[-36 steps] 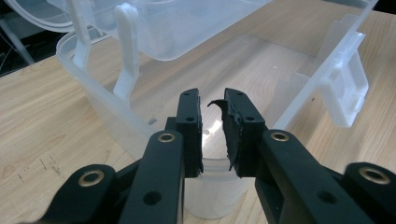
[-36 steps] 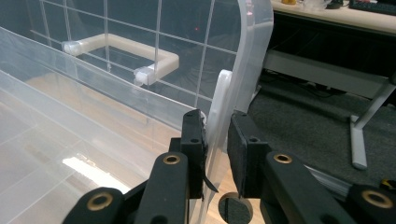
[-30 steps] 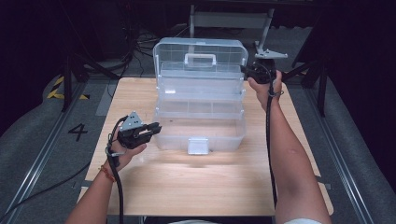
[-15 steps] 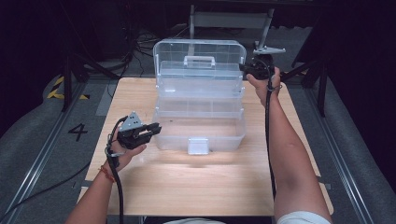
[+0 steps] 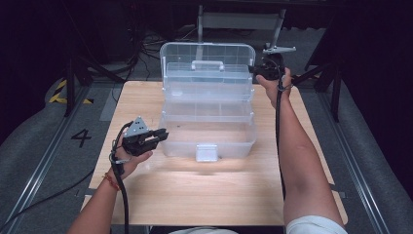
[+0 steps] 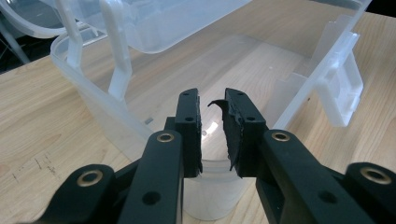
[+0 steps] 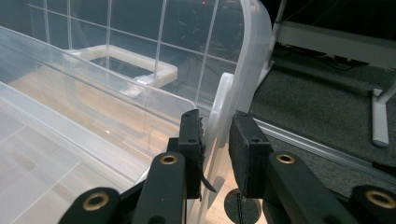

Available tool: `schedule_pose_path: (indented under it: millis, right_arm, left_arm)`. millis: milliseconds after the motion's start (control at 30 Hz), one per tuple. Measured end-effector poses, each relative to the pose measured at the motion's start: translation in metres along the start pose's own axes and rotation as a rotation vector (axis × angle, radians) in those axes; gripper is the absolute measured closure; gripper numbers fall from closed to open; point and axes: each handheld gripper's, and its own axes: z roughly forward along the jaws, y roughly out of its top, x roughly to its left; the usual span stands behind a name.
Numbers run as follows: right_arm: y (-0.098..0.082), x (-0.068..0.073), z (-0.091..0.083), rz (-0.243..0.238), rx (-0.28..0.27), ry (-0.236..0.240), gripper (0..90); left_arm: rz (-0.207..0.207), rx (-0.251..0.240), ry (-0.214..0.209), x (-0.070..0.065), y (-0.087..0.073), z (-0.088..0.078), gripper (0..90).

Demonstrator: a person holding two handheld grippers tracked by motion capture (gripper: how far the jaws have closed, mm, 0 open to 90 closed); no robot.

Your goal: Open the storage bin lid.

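Dark room, pale wooden desk [image 5: 214,195] w/ clear plastic tiered storage box [image 5: 208,131] mid-desk. Right gripper [image 5: 260,69] clamped on raised clear lid's [image 5: 207,53] edge, opening step underway. Left gripper [image 5: 158,137] nearly together, empty, beside box base. Next, probably: swing lid fully back w/o dragging the box.
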Motion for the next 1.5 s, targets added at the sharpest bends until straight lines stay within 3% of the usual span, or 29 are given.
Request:
schedule_pose_path:
  millis: [200,500,833,1500]
  right_arm:
    - [0.004,0.000,0.003,-0.006,0.023,-0.001,75.6]
    - [0.007,-0.004,0.011,0.026,0.049,0.005,74.8]
    - [0.013,-0.007,0.021,0.019,0.095,0.003,73.6]
    - [0.013,-0.020,0.048,0.093,0.152,0.019,72.3]
  left_arm:
    - [-0.005,0.001,-0.003,-0.001,0.000,0.000,76.6]
    - [-0.002,0.003,-0.002,-0.001,0.000,0.000,76.6]
    - [-0.002,-0.001,-0.019,0.000,0.000,0.000,76.6]
    - [0.008,0.006,-0.029,0.002,0.001,0.004,77.0]
